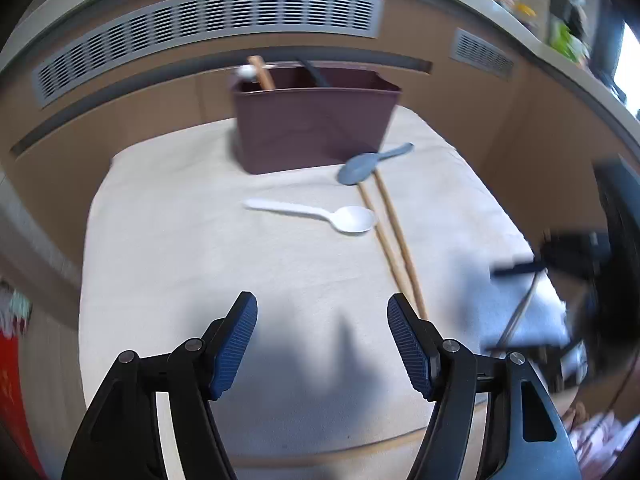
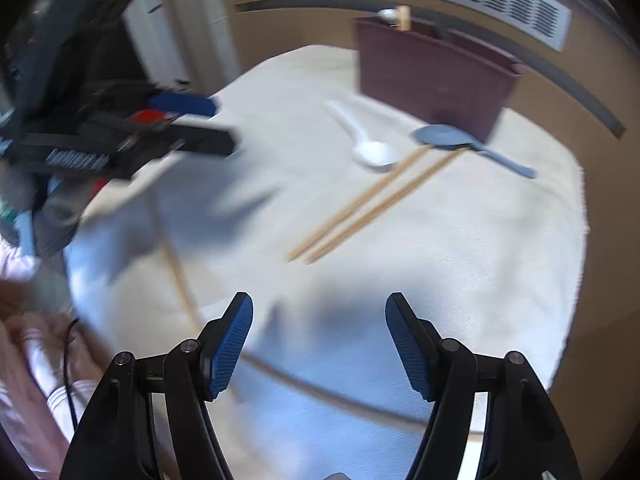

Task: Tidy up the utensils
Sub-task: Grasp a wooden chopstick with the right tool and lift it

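left wrist view: left gripper (image 1: pixel 322 314) jaws apart, nothing between them, over cloth (image 1: pixel 168 240). white spoon (image 1: pixel 320 216), grey spoon (image 1: pixel 370 162), chopsticks (image 1: pixel 394 240) lie before brown bin (image 1: pixel 316 124).
right wrist view: right gripper (image 2: pixel 319 314) likewise spread, empty.

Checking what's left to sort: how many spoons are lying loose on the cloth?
2. A white spoon lies mid-cloth, its bowl beside the chopsticks. A grey-blue spoon lies by the brown holder, its bowl over the chopstick tips. More may stand hidden inside the holder.
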A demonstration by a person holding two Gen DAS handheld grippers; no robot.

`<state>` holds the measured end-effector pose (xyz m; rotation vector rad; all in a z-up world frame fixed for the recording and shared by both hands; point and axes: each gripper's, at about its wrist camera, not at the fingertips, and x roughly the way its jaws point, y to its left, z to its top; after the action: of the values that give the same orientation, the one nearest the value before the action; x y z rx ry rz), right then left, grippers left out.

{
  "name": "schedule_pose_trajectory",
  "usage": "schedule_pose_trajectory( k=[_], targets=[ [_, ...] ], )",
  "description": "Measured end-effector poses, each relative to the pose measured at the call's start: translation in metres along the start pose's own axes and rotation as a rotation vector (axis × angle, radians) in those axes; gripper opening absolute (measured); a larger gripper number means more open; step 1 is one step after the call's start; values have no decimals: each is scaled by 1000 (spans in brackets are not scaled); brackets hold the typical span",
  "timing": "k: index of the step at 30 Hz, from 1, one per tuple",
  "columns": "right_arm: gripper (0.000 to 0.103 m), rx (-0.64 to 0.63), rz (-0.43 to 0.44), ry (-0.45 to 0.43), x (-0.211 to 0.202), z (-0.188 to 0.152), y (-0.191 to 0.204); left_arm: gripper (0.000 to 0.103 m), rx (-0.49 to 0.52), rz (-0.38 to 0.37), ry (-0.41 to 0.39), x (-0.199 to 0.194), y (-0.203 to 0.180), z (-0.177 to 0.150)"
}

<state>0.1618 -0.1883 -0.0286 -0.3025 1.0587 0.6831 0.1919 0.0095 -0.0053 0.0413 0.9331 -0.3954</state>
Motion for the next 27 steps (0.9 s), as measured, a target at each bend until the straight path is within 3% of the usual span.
schedule_pose_trajectory(
  k=[2,3,4,10,18,22,27],
  targets=[
    [54,-36,51,20,3,-5,17,68,-53,14,-22,-8,8,-4],
    [41,-62,79,32,6,-8,28,69,-72,22,-32,-11,11,-5],
    [38,-93,102,46,9,-10,41,69,-94,35,-44,-16,16,-6],
    [31,-201,150,65,34,-1,90,74,-195,85,-98,-43,43,-17],
    [22,-257,96,86,74,32,110,77,-249,109,-142,-65,62,-28],
    [6,-308,43,104,78,38,124,78,-278,117,-143,-66,71,-30],
    [6,-211,12,66,54,34,96,78,-285,99,-144,-66,70,-29]
  ],
)
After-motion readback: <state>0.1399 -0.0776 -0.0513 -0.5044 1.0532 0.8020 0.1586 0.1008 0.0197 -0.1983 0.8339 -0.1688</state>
